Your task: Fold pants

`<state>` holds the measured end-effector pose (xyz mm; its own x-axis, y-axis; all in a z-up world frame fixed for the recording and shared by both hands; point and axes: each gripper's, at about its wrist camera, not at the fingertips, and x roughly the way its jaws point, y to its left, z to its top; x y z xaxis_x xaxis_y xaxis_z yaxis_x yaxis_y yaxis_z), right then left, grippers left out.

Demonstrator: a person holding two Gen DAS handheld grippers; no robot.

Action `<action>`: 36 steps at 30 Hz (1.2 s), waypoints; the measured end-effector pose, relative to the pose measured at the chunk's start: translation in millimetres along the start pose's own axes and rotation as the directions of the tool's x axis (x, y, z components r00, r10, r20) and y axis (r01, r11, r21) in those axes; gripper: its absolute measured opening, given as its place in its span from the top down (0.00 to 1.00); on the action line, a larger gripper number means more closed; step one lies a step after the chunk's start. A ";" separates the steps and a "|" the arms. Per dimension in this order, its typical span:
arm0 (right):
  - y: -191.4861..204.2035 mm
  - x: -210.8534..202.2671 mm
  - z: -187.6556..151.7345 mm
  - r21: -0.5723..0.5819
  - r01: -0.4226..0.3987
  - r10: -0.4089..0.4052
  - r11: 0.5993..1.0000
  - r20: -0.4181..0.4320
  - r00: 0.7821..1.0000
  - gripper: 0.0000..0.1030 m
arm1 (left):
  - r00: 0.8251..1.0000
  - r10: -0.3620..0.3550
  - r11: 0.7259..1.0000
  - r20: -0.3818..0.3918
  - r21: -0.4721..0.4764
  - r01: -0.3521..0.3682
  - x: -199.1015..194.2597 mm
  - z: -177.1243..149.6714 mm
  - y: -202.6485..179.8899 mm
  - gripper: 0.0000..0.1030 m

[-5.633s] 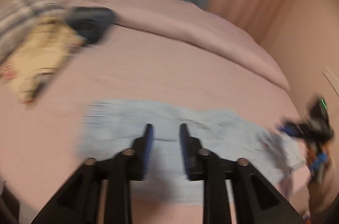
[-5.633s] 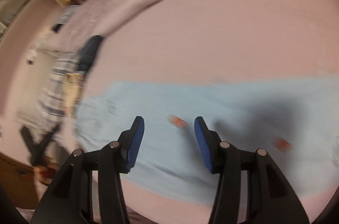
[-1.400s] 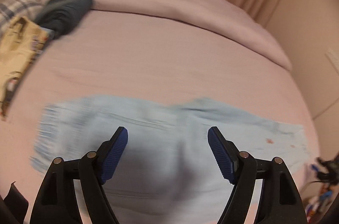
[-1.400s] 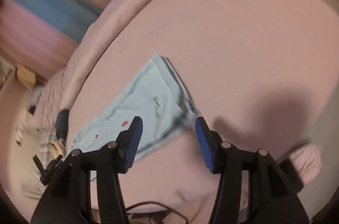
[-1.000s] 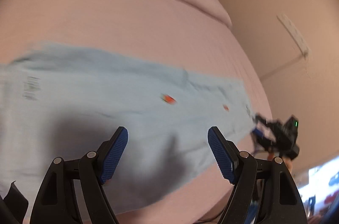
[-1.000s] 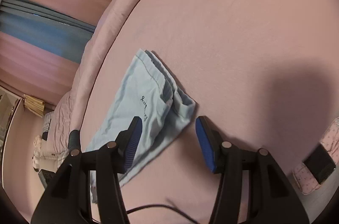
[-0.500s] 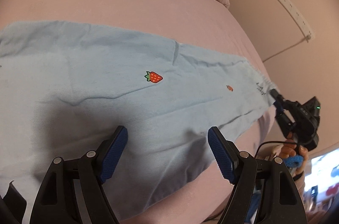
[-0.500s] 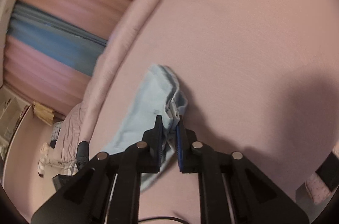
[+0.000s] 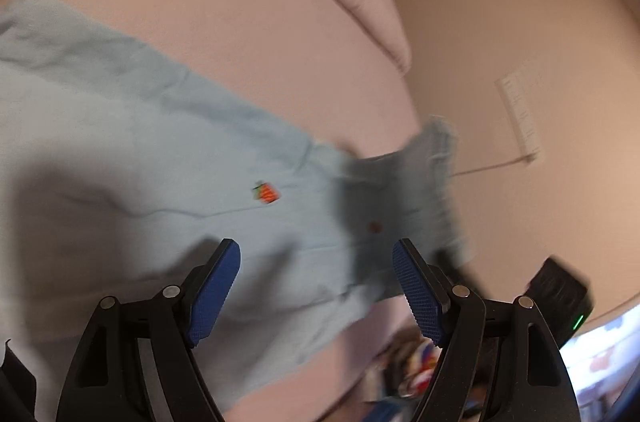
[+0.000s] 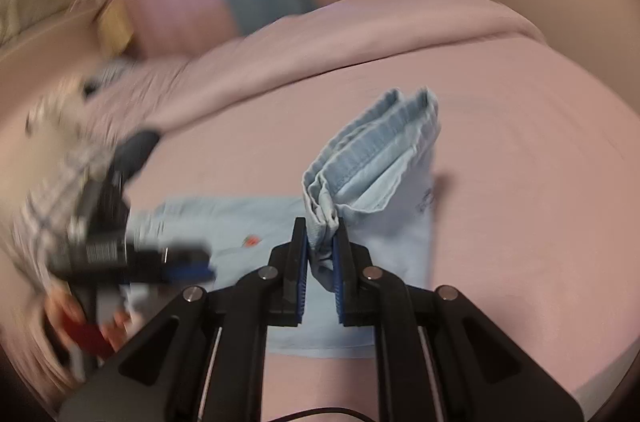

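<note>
Left wrist view, left to right: light blue pants [image 9: 168, 174] lie flat across the pink bed [image 9: 240, 22], filling the left and centre of the frame, a small strawberry print [image 9: 267, 192] near the middle. The left gripper [image 9: 316, 286] hovers over them at lower centre, jaws wide, nothing between them. At right centre the far end of the pants is lifted off the bed and blurred. A dark device with a green light [image 9: 560, 302] sits at lower right, probably the other gripper's body.

Right wrist view, left to right: the blurred left gripper at middle left, then the flat part of the pants at centre with the strawberry print. At lower centre the right gripper [image 10: 322, 254] has its jaws narrow, clamped on the bunched waistband end [image 10: 384, 146], which stands up above the jaws toward the upper right.

Step in hand, as I judge it: carrying the held end over to fold the pants lengthwise. To do it well, keep the clamp tight, bring the end across low, and line its edge up with the opposite hem. The free gripper could pin the flat cloth near the fold line so it does not drag.
</note>
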<state>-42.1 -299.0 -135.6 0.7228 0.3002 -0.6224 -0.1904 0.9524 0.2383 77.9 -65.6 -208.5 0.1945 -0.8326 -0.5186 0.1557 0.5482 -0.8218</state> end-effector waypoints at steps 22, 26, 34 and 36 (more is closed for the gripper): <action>145.4 51.1 -50.8 -0.677 -0.068 0.041 0.733 -0.056 0.998 0.88 | 0.988 0.077 0.997 0.135 0.004 -0.078 -51.9 34.3 28.3 0.94; 163.8 54.9 -51.0 -0.708 -0.110 0.093 0.697 -0.063 0.994 0.88 | 0.973 0.153 0.988 0.173 -0.011 -0.154 -68.1 37.8 43.1 0.94; 150.9 79.2 -55.7 -0.595 -0.307 0.168 0.743 -0.278 0.946 0.65 | 0.919 0.351 0.936 0.180 -0.066 -0.345 -80.8 30.0 76.8 0.78; 134.3 60.8 -59.4 -0.564 -0.333 0.202 0.755 -0.284 0.937 0.65 | 0.912 0.370 0.928 0.176 -0.023 -0.372 -83.8 28.4 68.5 0.69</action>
<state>-63.2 -149.7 -185.7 0.4509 0.4888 -0.7468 -0.7595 0.6497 -0.0333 99.8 44.0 -214.6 0.4052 -0.5426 -0.7358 0.0496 0.8167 -0.5749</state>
